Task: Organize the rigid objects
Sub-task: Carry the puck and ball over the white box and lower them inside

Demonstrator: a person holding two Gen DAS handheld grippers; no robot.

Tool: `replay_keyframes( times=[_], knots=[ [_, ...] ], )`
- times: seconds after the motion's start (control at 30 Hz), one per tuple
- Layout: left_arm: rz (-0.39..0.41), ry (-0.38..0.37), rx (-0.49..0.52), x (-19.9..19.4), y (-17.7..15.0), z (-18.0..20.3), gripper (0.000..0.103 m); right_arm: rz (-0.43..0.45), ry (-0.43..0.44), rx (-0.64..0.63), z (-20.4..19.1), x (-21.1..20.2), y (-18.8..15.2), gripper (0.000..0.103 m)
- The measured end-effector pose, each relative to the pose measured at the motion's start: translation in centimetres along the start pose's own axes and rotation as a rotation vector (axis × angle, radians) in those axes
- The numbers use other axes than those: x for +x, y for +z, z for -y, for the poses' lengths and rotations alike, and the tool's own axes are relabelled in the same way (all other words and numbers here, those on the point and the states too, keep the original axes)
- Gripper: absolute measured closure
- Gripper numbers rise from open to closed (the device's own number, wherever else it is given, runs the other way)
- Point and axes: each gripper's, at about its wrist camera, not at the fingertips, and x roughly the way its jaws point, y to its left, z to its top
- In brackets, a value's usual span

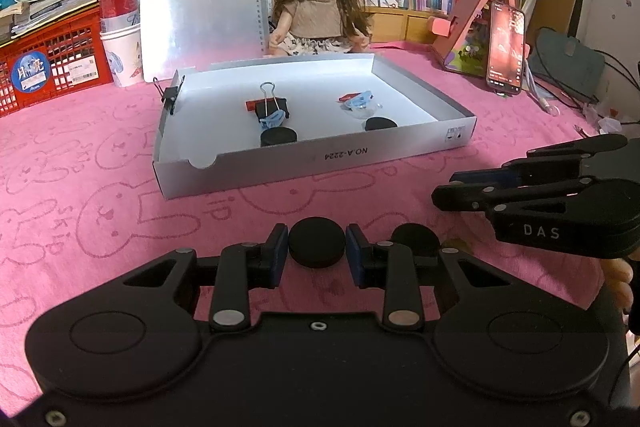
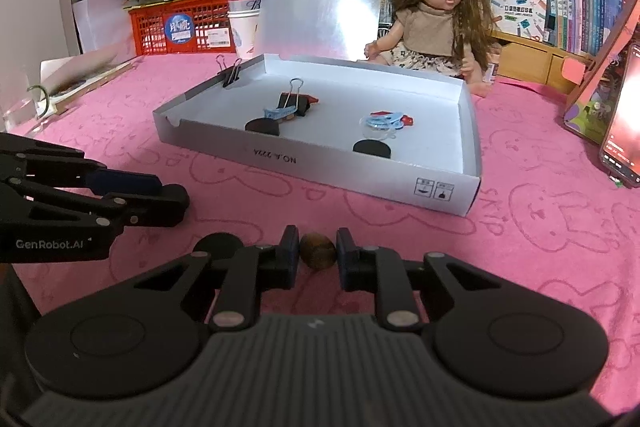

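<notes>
Mid-pickup: left gripper point(image 1: 317, 254) clamped on black disc point(image 1: 317, 243), right gripper point(image 2: 318, 254) closed on brown nut-like piece point(image 2: 318, 251) — both low over pink cloth point(image 1: 120, 187). Next, probably — lifting into white box point(image 1: 320, 157).

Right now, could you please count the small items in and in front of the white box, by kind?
Black discs: 4
Binder clips: 2
Blue clips: 2
Brown nut: 1
Total: 9
</notes>
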Motion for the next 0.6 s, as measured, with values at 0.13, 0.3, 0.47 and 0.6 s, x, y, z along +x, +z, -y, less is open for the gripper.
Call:
replay_keyframes(
  times=[0.13, 0.3, 0.47, 0.6],
  knots=[
    [0.01, 0.001, -0.003, -0.1, 0.5, 0.0, 0.073, 0.012, -0.015, 0.003, 0.2, -0.2, 0.4, 0.079],
    [0.027, -0.001, -0.018, -0.2, 1.4, -0.3, 0.073, 0.021, -0.023, 0.023, 0.6, -0.2, 1.0, 0.079],
    [0.054, 0.005, -0.032, -0.3, 2.6, -0.7, 0.073, 0.035, -0.03, 0.038, 1.0, -0.3, 1.7, 0.079],
    [0.069, 0.009, -0.043, -0.3, 3.7, -1.1, 0.073, 0.047, -0.032, 0.06, 1.5, -0.4, 2.4, 0.079]
  ],
)
